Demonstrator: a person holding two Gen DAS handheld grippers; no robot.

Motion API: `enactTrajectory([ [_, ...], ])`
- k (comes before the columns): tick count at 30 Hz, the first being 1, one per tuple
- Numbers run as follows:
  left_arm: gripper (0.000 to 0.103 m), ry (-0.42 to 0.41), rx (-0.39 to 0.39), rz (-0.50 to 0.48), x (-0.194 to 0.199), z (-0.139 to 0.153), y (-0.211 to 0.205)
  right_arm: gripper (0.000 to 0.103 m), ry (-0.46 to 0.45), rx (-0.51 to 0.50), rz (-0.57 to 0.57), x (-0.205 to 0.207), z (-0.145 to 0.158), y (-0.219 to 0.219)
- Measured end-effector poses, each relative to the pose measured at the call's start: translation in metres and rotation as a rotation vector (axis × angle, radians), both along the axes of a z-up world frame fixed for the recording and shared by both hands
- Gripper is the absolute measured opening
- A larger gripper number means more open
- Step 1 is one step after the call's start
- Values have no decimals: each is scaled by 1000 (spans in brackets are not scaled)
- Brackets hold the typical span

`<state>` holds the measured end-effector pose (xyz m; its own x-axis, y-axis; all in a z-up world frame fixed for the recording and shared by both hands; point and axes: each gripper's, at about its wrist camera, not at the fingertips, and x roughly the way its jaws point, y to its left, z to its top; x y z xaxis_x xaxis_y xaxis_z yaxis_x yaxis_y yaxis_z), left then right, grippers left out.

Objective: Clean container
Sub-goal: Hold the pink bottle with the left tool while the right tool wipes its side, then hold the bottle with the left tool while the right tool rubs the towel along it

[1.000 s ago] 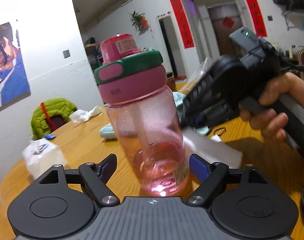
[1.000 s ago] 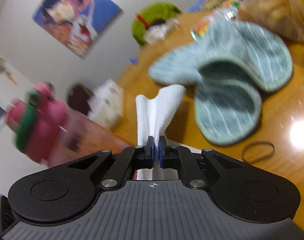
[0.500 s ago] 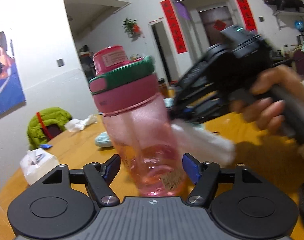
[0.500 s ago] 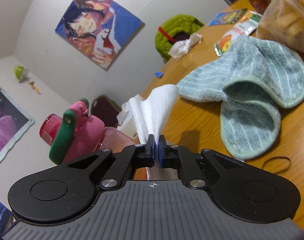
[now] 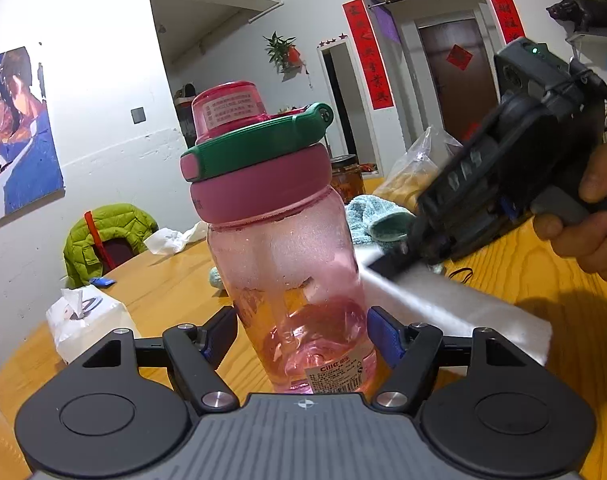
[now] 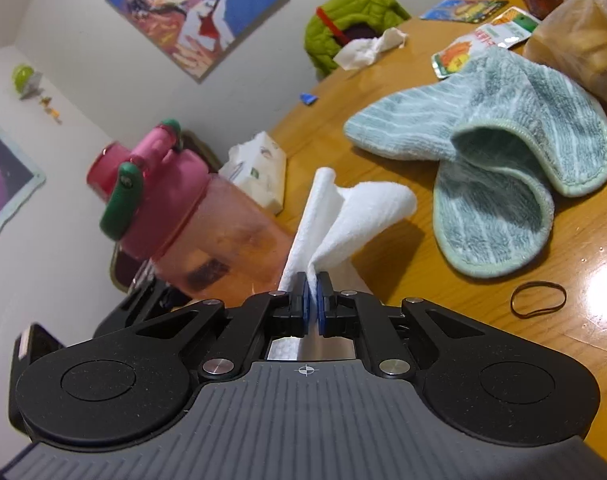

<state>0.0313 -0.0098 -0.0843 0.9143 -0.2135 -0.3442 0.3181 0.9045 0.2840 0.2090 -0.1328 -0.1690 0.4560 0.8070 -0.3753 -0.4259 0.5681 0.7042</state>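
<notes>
Pink and see-through, the bottle (image 5: 291, 264) is standing upright on the wooden table (image 5: 543, 264), its lower body sitting between the left tongs (image 5: 302, 336), whose blue pads are pressing its sides. Just beside it, the right tongs (image 6: 312, 300) are pinching a folded white cloth (image 6: 343, 216), one edge lying against the bottle's wall. A teal towel (image 6: 503, 148) is resting behind.
</notes>
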Motion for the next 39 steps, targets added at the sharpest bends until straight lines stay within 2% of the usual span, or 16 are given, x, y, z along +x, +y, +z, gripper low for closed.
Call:
enactTrajectory([
  [2, 68, -1, 1, -9, -2, 0, -1, 10, -38, 106, -19, -3, 4, -10],
  [5, 68, -6, 11, -37, -6, 0, -5, 10, -42, 334, -30, -4, 4, -31],
  [7, 68, -16, 31, -39, -8, -1, -8, 11, -17, 373, -28, -1, -1, -34],
  [10, 68, -16, 27, -41, -8, -1, -7, 10, 16, 300, -54, 3, -7, -30],
  [15, 68, -16, 29, -41, -8, -2, -7, 10, 136, -14, -80, 16, -26, -1],
  [17, 68, -15, 27, -42, -7, -2, -6, 9, 138, -84, -81, 17, -30, 6],
  [19, 68, -15, 31, -43, -7, -2, -6, 10, 117, -74, -80, 14, -25, 4],
  [20, 68, -15, 32, -43, -7, -2, -5, 10, 87, -33, -81, 11, -20, 0],
  [24, 68, -16, 37, -44, -6, -2, -5, 10, -26, 239, -58, 0, -2, -26],
  [25, 68, -17, 40, -45, -6, -2, -6, 10, -40, 296, -48, -2, 1, -31],
  [26, 68, -17, 42, -46, -6, -2, -6, 10, -39, 306, -46, -2, 1, -31],
  [28, 68, -19, 44, -46, -6, -2, -6, 10, -7, 233, -62, 1, -3, -25],
  [32, 68, -21, 48, -46, -5, -3, -6, 9, 140, -74, -79, 18, -25, 5],
  [35, 68, -23, 50, -47, -5, -3, -6, 9, 101, -93, -79, 14, -19, 8],
  [39, 68, -21, 41, -58, -4, -3, -4, 9, 32, -18, -80, 8, -7, -1],
])
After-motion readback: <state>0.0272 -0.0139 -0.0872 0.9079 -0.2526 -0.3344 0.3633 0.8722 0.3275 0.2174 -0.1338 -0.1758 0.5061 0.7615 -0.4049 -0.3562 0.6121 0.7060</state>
